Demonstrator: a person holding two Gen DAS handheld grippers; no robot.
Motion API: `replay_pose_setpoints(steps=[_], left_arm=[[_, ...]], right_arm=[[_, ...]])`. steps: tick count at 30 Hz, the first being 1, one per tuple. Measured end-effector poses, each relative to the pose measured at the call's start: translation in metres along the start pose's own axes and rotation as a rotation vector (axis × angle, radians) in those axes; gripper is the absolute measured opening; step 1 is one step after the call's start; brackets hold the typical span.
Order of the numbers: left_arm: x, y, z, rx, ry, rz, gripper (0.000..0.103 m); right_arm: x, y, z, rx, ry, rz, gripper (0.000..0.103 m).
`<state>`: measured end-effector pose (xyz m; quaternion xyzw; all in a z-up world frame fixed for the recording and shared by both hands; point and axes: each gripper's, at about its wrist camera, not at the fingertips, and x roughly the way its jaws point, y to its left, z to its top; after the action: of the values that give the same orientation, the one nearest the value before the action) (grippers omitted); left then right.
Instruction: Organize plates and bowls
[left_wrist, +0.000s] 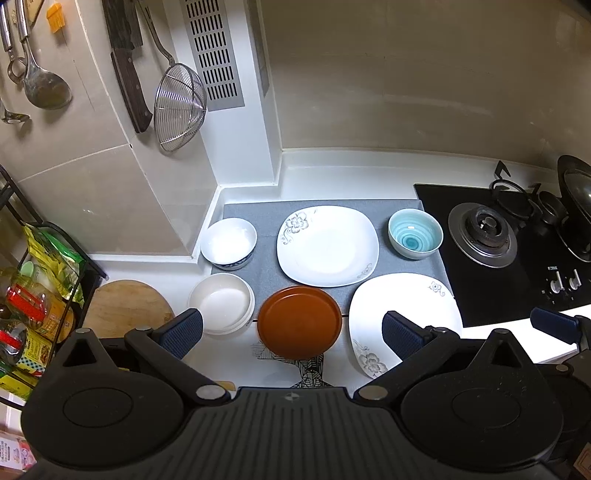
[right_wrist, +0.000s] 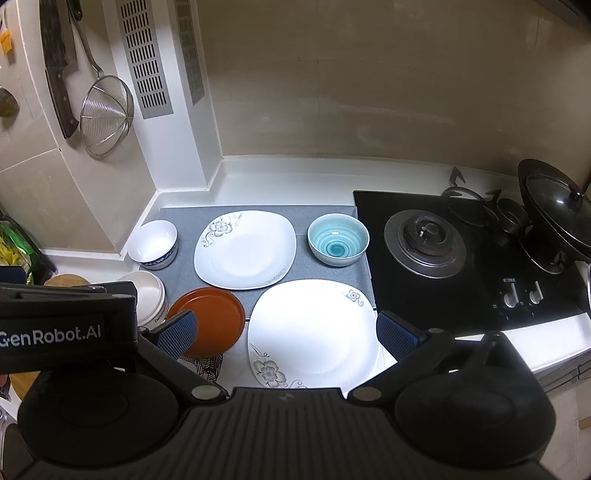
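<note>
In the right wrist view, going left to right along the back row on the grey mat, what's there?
White bowl with blue-patterned base → square white floral plate → teal spiral bowl → then, off the mat, the gas burner on the black hob.

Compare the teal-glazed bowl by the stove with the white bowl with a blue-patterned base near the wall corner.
The teal-glazed bowl with a spiral inside sits at the grey mat's right end beside the black gas stove; the white bowl with a blue-patterned base sits at its left end. The teal one is coloured inside, the white one plain. Both stand upright, empty and untouched.
</note>
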<state>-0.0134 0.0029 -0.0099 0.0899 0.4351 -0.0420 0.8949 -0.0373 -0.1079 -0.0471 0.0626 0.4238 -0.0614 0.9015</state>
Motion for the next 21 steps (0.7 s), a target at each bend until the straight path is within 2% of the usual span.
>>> replay_pose_setpoints(steps=[21], left_arm=[[-0.0024, -0.0088, 0.0005, 0.015, -0.004, 0.009, 0.103]], right_arm=[[-0.0010, -0.0087, 0.0001, 0.013, 0.002, 0.015, 0.103]])
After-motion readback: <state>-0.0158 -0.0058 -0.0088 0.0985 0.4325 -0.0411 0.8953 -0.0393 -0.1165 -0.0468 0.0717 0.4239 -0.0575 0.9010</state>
